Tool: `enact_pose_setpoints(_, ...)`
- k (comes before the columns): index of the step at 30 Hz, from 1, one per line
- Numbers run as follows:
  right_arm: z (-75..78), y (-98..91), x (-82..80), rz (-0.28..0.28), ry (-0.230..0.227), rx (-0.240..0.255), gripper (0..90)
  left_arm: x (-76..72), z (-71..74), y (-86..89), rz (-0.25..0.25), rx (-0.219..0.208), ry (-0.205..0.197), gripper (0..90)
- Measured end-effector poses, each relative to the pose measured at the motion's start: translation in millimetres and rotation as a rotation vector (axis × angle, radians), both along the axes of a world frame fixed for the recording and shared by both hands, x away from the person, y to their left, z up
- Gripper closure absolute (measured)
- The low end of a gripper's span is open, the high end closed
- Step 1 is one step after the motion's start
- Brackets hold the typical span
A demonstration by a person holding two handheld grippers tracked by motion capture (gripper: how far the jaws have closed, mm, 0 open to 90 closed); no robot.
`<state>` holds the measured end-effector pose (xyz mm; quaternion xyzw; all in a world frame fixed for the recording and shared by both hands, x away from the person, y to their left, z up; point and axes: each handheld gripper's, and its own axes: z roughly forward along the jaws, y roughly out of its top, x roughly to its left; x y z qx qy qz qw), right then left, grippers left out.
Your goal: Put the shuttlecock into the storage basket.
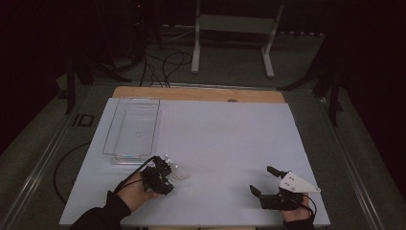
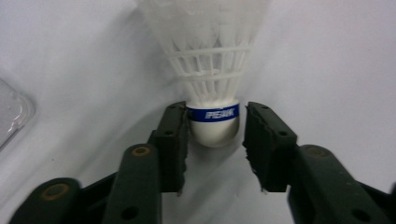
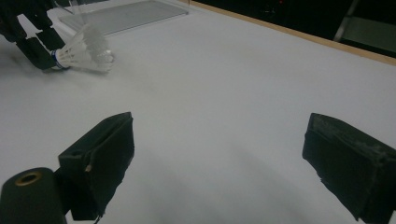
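Note:
A white shuttlecock (image 2: 212, 70) with a blue band on its cork lies on the white table (image 1: 225, 139), skirt pointing away from my left gripper (image 2: 216, 140). That gripper is open, its jaws on either side of the cork: the left pad touches it and a narrow gap shows at the right pad. From above, the shuttlecock (image 1: 179, 173) sits at the table's front left, just ahead of the left gripper (image 1: 168, 168). My right gripper (image 1: 262, 179) rests at the front right, wide open with nothing between its fingers. Its own view has the shuttlecock (image 3: 86, 49) far off.
A clear plastic tray (image 1: 131, 127) stands at the back left of the table, and its corner (image 2: 11, 116) lies close to the left gripper. Beyond the wooden back edge (image 1: 196, 93) are cables and a white stand (image 1: 234, 28) on the floor.

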<state>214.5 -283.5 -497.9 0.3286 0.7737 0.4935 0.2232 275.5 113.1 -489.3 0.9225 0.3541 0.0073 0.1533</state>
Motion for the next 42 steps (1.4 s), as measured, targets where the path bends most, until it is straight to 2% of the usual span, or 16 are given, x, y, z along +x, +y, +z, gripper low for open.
enact_pose_setpoints(1, -0.4, 0.1, 0.2, -0.001, 0.002, -0.003, 9.0, 0.4, -0.3, -0.1, -0.004, 0.0, 0.004, 64.7)
enact_pose_setpoints(12, -0.5, 0.2, 0.3, -0.001, 0.003, -0.006, 9.0, 3.5, 0.1, 1.0, -0.039, 0.006, 0.004, 66.3)
enact_pose_setpoints(20, -0.6, 0.4, 0.3, -0.001, 0.006, -0.007, 9.0, 2.2, 8.5, 1.3, -0.078, 0.013, 0.0, 66.4)
enact_pose_setpoints(25, -0.7, 0.7, 0.3, -0.001, 0.009, -0.007, 9.0, 1.8, 11.5, 3.5, -0.094, 0.012, 0.014, 66.4)
enact_pose_setpoints(27, -0.7, 0.7, 0.4, -0.001, 0.009, -0.007, 9.0, 2.0, 12.7, 4.6, -0.097, -0.003, 0.03, 66.3)
enact_pose_setpoints(36, -0.6, 1.0, 0.4, 0.0, 0.01, -0.011, 9.0, 0.5, 22.5, 4.6, -0.136, 0.017, 0.036, 66.3)
enact_pose_setpoints(42, -0.7, 1.4, 0.4, 0.003, 0.009, -0.012, 9.0, -0.2, 30.9, 4.8, -0.157, 0.002, 0.043, 66.3)
